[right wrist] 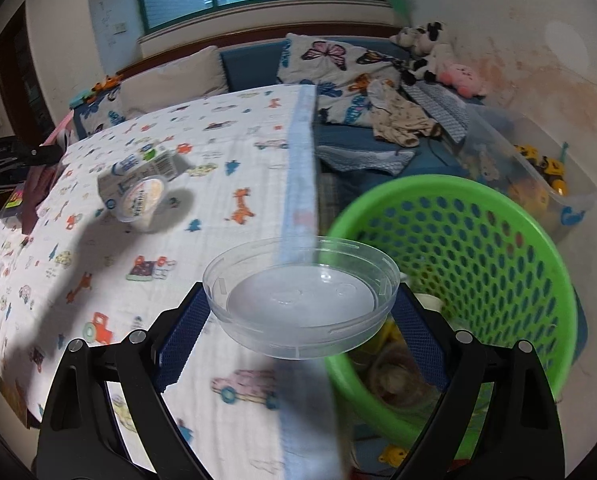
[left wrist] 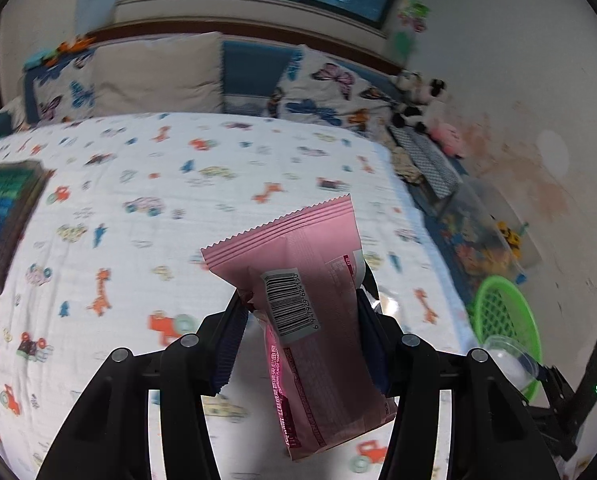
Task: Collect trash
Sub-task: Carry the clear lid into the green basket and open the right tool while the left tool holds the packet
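Left wrist view: left gripper closed on a pink foil snack wrapper, pinched from both sides and held clear above the bed with its white cartoon-print sheet. Wrapper shows a barcode label, digits partly legible, "6 947929 624150" as best I can read; red Chinese print runs along its edge, too small to make out. Green perforated plastic basket sits past the bed's right edge, well apart from the wrapper. Dark book-like item lies at the bed's left edge.

Right wrist view: right gripper clamped on a clear round plastic lid, held over the bed's right edge, just beside the basket rim, not yet over the opening. Basket already holds some items, unclear what.

Still on the bed, near its left side: white milk-type carton touching a small sealed plastic cup; text on both is unreadable.

Judgement: roughly midway. Two pieces in hand awaiting drop, two left to fetch.
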